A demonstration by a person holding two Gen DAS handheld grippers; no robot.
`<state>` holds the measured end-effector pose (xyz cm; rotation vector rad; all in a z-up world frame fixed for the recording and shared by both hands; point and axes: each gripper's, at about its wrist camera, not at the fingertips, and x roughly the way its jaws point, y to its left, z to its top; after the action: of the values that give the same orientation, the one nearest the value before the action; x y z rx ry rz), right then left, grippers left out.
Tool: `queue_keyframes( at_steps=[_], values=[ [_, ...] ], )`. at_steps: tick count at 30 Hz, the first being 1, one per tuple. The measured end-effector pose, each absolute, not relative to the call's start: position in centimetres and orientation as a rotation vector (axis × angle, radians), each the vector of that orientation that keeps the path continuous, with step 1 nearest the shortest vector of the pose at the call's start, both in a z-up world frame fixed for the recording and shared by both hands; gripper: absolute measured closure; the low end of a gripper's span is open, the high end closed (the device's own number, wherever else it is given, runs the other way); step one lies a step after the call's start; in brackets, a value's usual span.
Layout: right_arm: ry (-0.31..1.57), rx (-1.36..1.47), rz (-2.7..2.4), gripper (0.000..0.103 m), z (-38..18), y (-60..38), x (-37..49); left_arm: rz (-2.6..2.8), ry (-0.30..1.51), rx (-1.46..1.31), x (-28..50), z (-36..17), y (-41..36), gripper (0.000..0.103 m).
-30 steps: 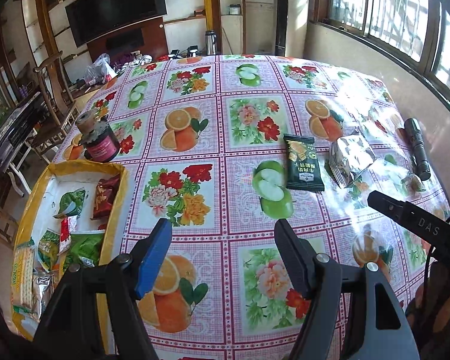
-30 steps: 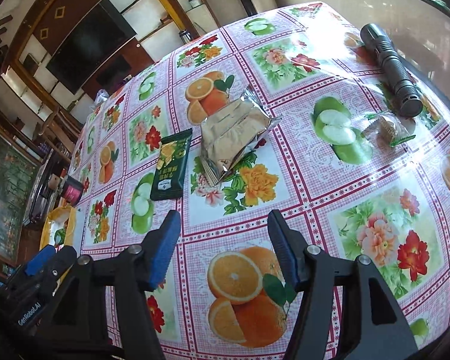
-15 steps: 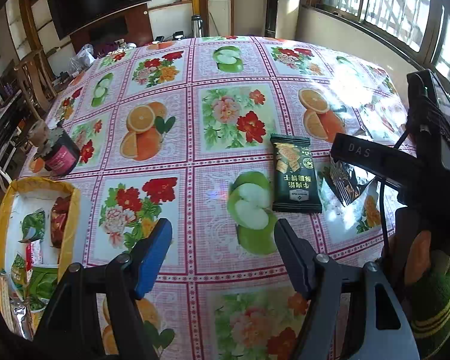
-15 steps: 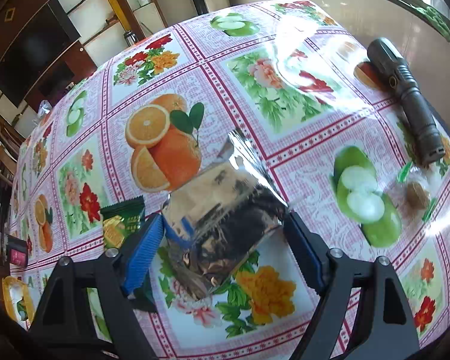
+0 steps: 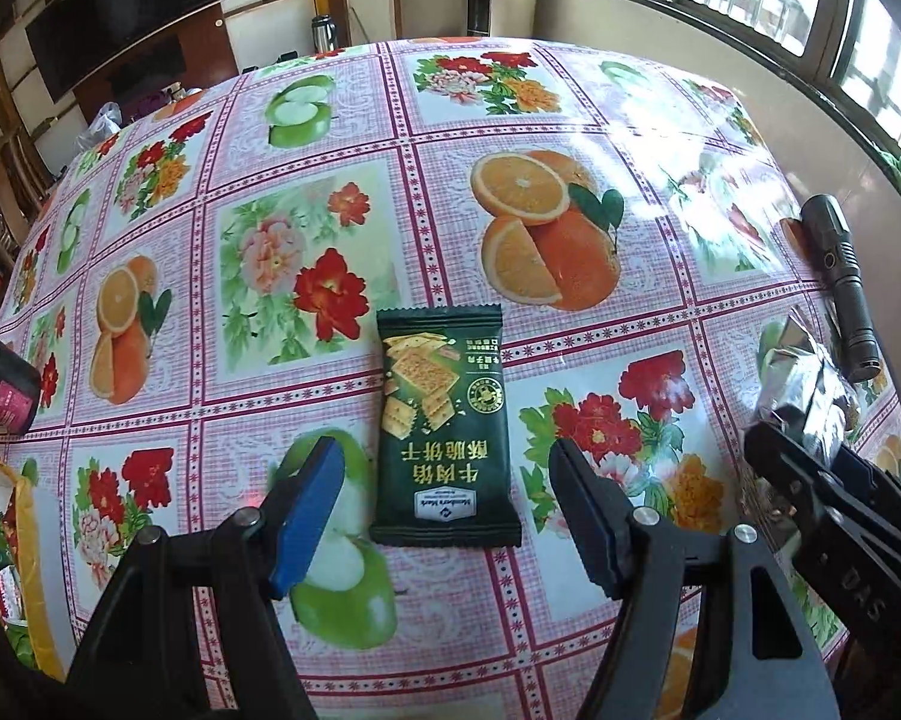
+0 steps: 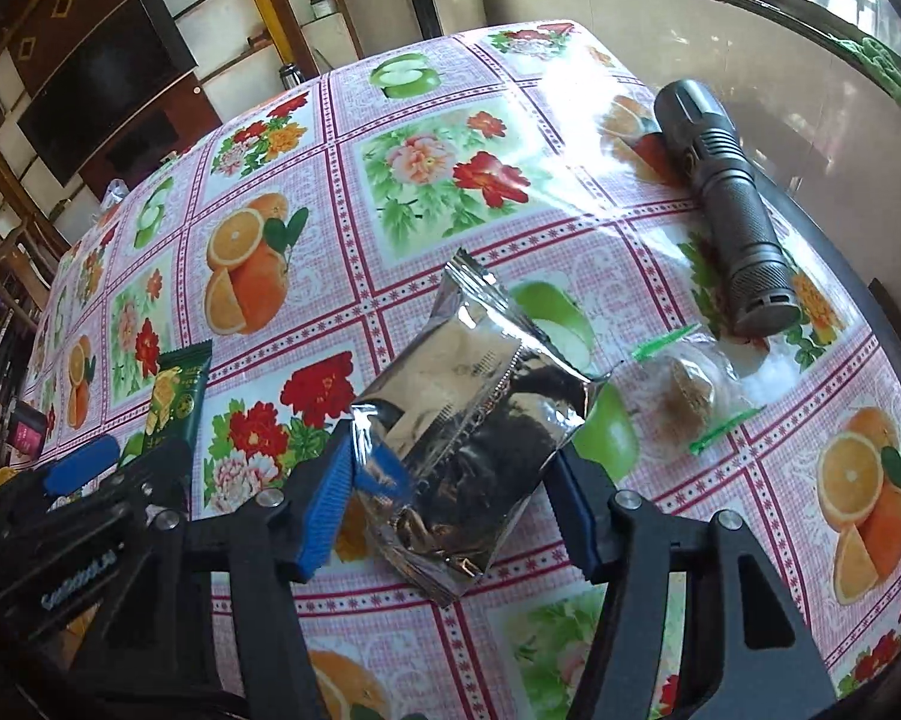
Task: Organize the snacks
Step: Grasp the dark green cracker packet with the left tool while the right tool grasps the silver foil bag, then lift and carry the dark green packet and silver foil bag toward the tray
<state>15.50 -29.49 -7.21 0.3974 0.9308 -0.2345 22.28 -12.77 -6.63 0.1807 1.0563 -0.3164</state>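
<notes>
Left wrist view: the green cracker packet [image 5: 444,429] lies flat on the flowered tablecloth [image 5: 306,138], its near end between the two blue-padded fingers of the left gripper [image 5: 444,504]. Those jaws stand apart, neither pad touching the wrapper.

Over on the right, the silver foil packet [image 6: 468,420] sits between the pads of the right gripper [image 6: 450,498]. Its jaws are closing; the left pad is against the foil's edge, and the right pad meets the packet's other side, so it looks clamped on the packet. The far end of the foil tilts up off the cloth.

Just beside the foil, towards the window, a small clear-wrapped sweet with green twisted ends [image 6: 690,390] rests on the cloth, and beyond it a black torch [image 6: 726,204] lies near the table's edge.

At the left border of the left wrist view, a yellow-rimmed tray [image 5: 30,570] holds other wrapped snacks, with a dark jar with a pink label [image 5: 9,396] just behind it.
</notes>
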Motion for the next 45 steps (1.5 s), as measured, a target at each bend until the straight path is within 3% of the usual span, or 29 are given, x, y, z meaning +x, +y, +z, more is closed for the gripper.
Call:
queue_keyframes(
  at_steps=[3, 4, 5, 6, 13, 24, 45],
  values=[
    [0.924, 0.419, -0.210, 0.042, -6.8, -29.5, 14.0, -0.313, 1.048, 0.210, 22.7, -7.5, -13.6, 0.036],
    [0.921, 0.422, -0.199, 0.042, -6.5, -29.3, 13.6, -0.326, 1.043, 0.201, 22.7, -7.4, -13.6, 0.043],
    [0.915, 0.421, -0.186, 0.042, -6.2, -29.0, 13.2, -0.329, 1.037, 0.204, 22.6, -7.3, -13.6, 0.058],
    [0.908, 0.416, -0.175, 0.042, -5.9, -28.7, 12.6, -0.335, 1.033, 0.203, 22.5, -7.2, -13.7, 0.059],
    [0.869, 0.377, -0.096, 0.042, -3.9, -26.3, 9.1, -0.305, 1.008, 0.196, 18.9, -6.6, -11.4, 0.059],
    [0.849, 0.241, -0.146, 0.042, -2.6, -22.4, 4.0, -0.167, 0.868, 0.185, 10.4, -1.4, -5.2, 0.059],
    [0.716, 0.094, -0.086, 0.042, 2.6, -14.8, -1.4, -0.038, 0.741, 0.167, 3.3, 2.9, 1.9, 0.059]
  ],
)
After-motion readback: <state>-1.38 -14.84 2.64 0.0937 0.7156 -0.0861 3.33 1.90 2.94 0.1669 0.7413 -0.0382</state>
